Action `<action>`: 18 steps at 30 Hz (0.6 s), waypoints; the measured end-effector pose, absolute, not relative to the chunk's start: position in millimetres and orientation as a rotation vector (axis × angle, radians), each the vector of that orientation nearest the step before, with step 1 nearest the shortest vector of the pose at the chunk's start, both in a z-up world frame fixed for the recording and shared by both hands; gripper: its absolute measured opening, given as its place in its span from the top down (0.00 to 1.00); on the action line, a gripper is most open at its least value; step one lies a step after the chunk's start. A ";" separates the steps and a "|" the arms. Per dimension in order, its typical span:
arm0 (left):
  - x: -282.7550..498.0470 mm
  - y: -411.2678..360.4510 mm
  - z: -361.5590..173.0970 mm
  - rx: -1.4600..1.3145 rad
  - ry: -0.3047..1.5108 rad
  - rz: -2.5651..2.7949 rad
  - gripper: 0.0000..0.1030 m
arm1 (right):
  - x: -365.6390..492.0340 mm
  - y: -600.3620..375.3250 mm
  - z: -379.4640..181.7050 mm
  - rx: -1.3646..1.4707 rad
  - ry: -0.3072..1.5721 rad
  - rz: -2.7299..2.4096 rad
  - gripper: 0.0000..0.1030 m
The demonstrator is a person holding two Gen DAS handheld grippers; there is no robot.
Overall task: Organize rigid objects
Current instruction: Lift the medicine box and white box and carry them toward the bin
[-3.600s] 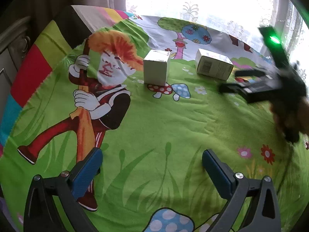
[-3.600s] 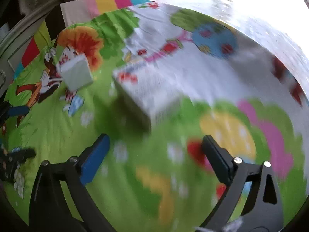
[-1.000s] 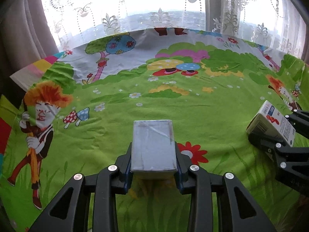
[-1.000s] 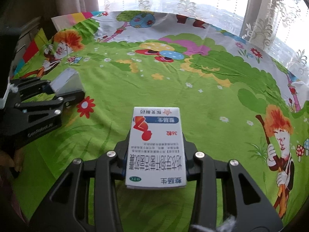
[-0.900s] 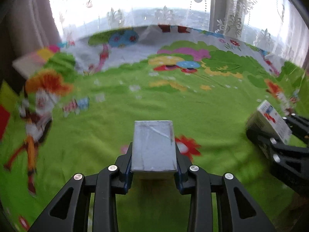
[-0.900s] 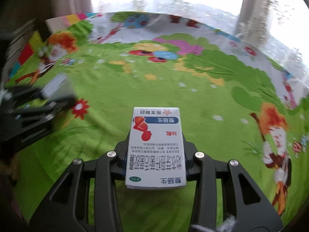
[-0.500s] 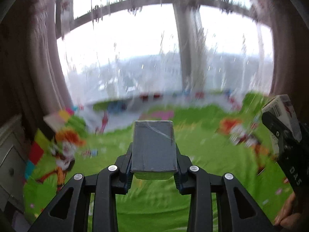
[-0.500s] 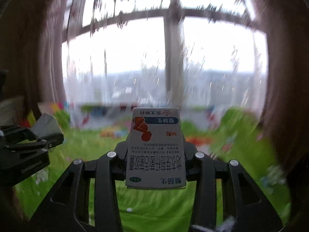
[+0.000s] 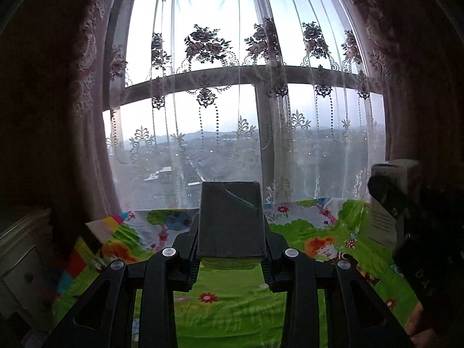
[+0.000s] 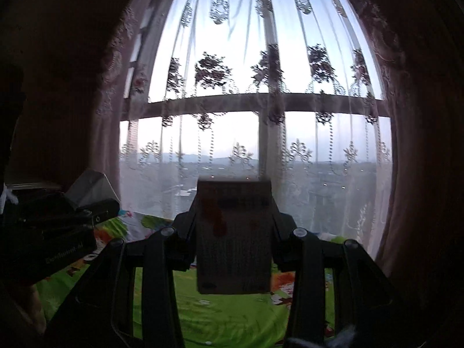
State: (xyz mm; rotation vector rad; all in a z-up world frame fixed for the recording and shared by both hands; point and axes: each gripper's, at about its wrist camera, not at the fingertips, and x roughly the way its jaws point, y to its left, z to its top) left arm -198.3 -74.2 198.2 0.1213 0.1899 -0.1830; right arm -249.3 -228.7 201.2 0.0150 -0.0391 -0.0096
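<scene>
Lace curtains (image 9: 232, 87) now fill both views, not the cartoon bedsheet (image 9: 232, 313). Left gripper (image 9: 231, 232) pinches a plain grey box (image 9: 231, 220); right gripper (image 10: 233, 240) clamps a printed carton (image 10: 233, 237).

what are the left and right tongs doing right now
Left tongs: shut on the plain grey box.
Right tongs: shut on the printed medicine box.

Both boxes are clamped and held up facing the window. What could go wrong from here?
1. The left gripper holds the plain grey cardboard box only at its near end; a jolt could pivot it out.
2. The right gripper and its white printed medicine box sit close beside the left one, so they might collide.
3. The cartoon-print green bedsheet lies low in both views, making set-down harder to judge.
</scene>
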 end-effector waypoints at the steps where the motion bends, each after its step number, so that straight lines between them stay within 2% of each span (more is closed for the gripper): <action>1: -203.4 -71.8 197.6 0.119 0.191 -0.180 0.65 | -251.2 -226.2 200.0 0.013 -0.039 0.001 0.57; 18: -258.3 35.3 175.1 0.071 0.249 0.000 0.65 | -276.2 -113.6 202.1 -0.112 0.004 0.378 0.57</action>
